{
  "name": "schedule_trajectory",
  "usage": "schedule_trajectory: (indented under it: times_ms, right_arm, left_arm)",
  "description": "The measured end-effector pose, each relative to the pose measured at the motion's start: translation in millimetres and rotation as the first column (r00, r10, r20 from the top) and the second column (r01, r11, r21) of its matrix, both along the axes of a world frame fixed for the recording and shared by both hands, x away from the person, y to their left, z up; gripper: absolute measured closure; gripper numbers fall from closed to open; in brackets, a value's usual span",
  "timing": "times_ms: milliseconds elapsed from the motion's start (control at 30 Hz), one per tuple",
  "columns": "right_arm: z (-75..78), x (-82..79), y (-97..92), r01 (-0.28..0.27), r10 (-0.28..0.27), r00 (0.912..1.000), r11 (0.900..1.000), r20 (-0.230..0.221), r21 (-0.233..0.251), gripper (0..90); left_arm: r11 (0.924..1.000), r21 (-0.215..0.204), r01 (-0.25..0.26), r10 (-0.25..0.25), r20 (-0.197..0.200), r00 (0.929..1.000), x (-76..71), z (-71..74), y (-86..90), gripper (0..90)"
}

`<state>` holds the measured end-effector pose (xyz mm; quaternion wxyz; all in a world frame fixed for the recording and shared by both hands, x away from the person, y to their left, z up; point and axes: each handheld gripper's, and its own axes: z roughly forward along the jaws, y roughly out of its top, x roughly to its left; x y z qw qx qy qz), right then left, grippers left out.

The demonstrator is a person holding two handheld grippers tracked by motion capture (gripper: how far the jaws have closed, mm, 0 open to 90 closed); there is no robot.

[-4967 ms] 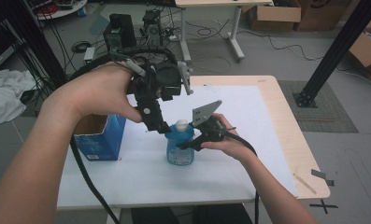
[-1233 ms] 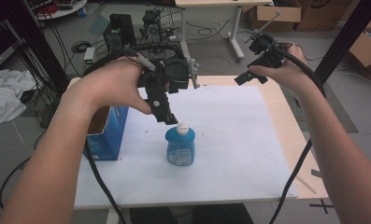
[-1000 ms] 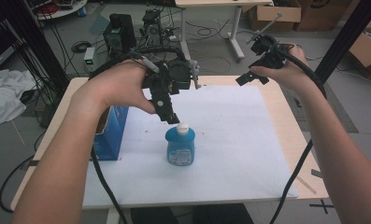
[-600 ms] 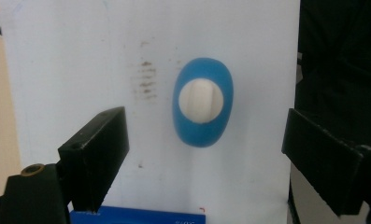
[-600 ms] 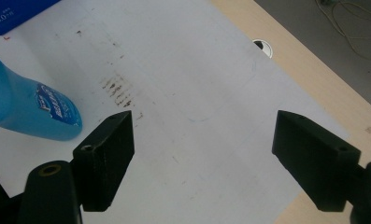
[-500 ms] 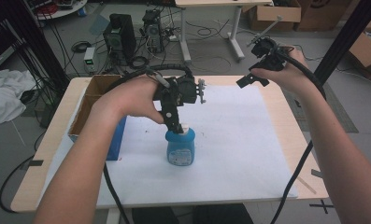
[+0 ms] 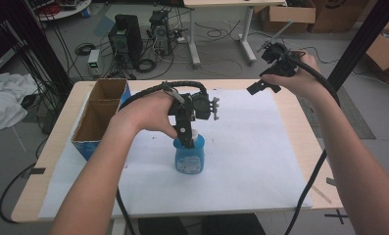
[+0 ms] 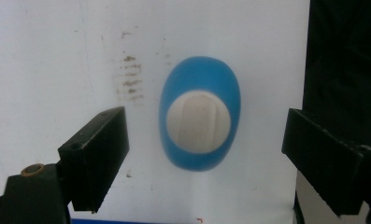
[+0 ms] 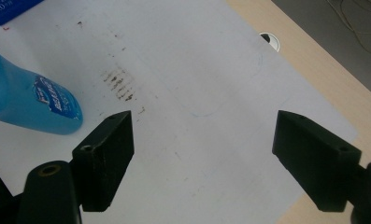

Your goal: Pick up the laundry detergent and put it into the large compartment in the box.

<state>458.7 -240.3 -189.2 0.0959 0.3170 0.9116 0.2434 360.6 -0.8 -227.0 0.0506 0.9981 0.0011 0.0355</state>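
A blue bottle [image 7: 189, 159] with a white cap stands upright on the white paper sheet [image 7: 260, 147] near the table's middle. My left gripper [image 7: 186, 140] points straight down over its cap. In the left gripper view the bottle [image 8: 199, 140] sits between the open jaws of that gripper [image 8: 211, 158], and neither jaw touches it. My right gripper [image 7: 261, 87] is held up above the table's far right side, away from the bottle. Its own view shows the right gripper [image 9: 210, 156] open over bare paper, with the bottle [image 9: 29, 105] off to the left.
An open blue cardboard box [image 7: 101, 117] with two compartments stands at the table's left side. The wooden table edge [image 9: 314, 70] and a cable hole [image 9: 269, 40] lie beyond the paper. Brown smudges [image 9: 120, 84] mark the sheet beside the bottle.
Five seconds ago both grippers were at the bottle. Since a second ago, my left gripper has moved right and down over the cap. The right gripper stays raised at the far right.
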Motion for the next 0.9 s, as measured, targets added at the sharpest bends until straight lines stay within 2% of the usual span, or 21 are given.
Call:
schedule_trajectory:
  times_ms: [100,200,400,567,700,867,900]
  right_arm:
    - [-1.5,0.2,0.4,0.004,-0.004,1.0,0.9999,0.001,-0.01,20.7]
    - [-3.1,0.3,1.0,0.0,0.0,1.0,1.0,-0.002,-0.008,20.7]
    - [-4.1,0.5,1.5,-0.003,0.003,1.0,1.0,-0.002,-0.006,20.7]
    - [-6.2,1.3,1.4,-0.004,0.003,1.0,1.0,-0.004,-0.006,20.7]
    - [-7.9,1.9,1.3,-0.003,0.003,1.0,1.0,-0.007,-0.004,20.6]
    - [-9.5,2.2,2.1,-0.006,0.005,1.0,0.9999,-0.006,-0.009,20.6]
    - [-9.6,2.2,2.4,-0.006,0.006,1.0,0.9999,-0.006,-0.01,20.6]
  left_arm:
    - [0.9999,0.013,0.001,-0.001,-0.006,1.0,1.7,-6.9,-3.0,15.4]
    - [1.0,0.009,0.004,-0.004,-0.012,0.9999,3.2,-13.0,-5.0,15.5]
    - [0.9992,0.041,0.006,-0.005,-0.016,0.9999,3.9,-25.2,-7.3,15.5]
    - [0.9993,0.037,-0.003,0.004,-0.022,0.9997,5.1,-33.4,-7.9,15.5]
    - [0.9985,0.055,-0.006,0.007,-0.026,0.9996,6.1,-40.7,-8.9,15.5]
    - [0.9992,0.038,-0.008,0.009,-0.028,0.9996,7.1,-47.4,-9.2,15.5]
    - [0.9988,0.048,-0.006,0.007,-0.029,0.9996,7.2,-48.2,-9.6,15.6]
